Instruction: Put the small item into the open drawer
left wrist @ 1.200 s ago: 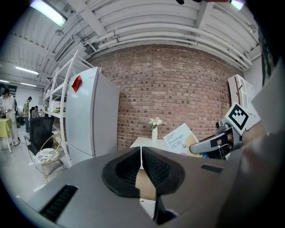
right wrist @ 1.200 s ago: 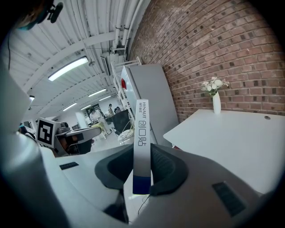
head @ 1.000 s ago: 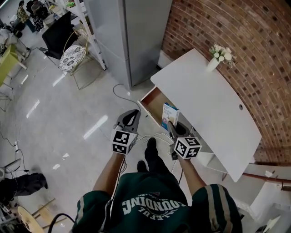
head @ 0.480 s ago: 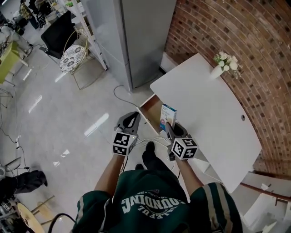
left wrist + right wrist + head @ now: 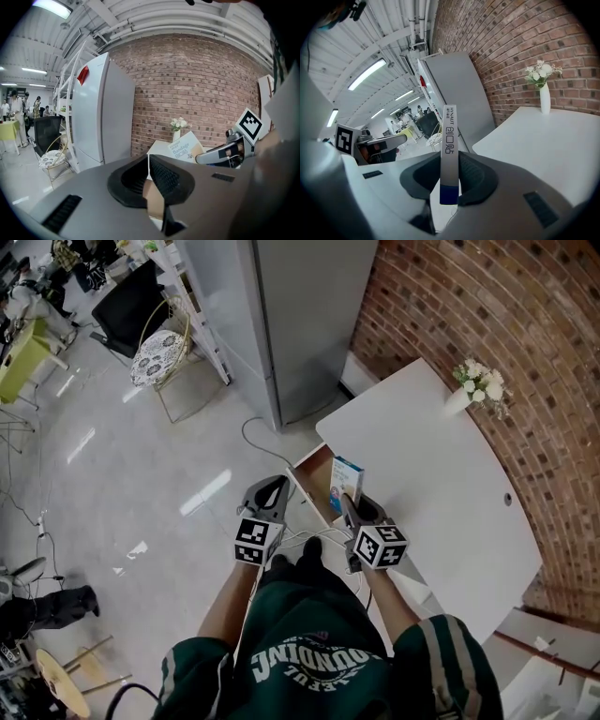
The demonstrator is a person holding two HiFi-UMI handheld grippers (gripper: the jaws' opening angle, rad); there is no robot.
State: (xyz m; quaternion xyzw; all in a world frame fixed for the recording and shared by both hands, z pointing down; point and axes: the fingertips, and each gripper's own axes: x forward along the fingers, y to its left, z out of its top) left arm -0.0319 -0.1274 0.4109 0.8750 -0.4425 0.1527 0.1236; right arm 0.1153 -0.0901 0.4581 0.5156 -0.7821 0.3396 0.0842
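Our right gripper (image 5: 449, 180) is clamped on the small item, a thin white-and-blue box (image 5: 449, 145). The box stands upright and edge-on between the pads, gripped near its blue lower end. In the head view the box shows its broad face just ahead of that gripper. There it lines up with the open drawer (image 5: 317, 463), whose wooden inside shows at the near-left corner of the white desk (image 5: 441, 484). From above we cannot tell how high the box is over the drawer, nor whether its lower edge has passed the rim.

Our left gripper (image 5: 267, 491) hangs just beside the drawer's front, over the glossy floor (image 5: 141, 484). Its own view shows the jaws drawn together at the tips with nothing between them, so it carries nothing.

We judge that we are in the carrying step: the box is in hand and at the drawer, but not yet released inside it. The next move calls for lowering the right gripper until the box is within the drawer's walls. We would likely tip the box so it lies flat and does not topple against the front, and only then spread the jaws. The vase (image 5: 459, 399) of flowers stands well apart at the desk's far end and is in no danger.
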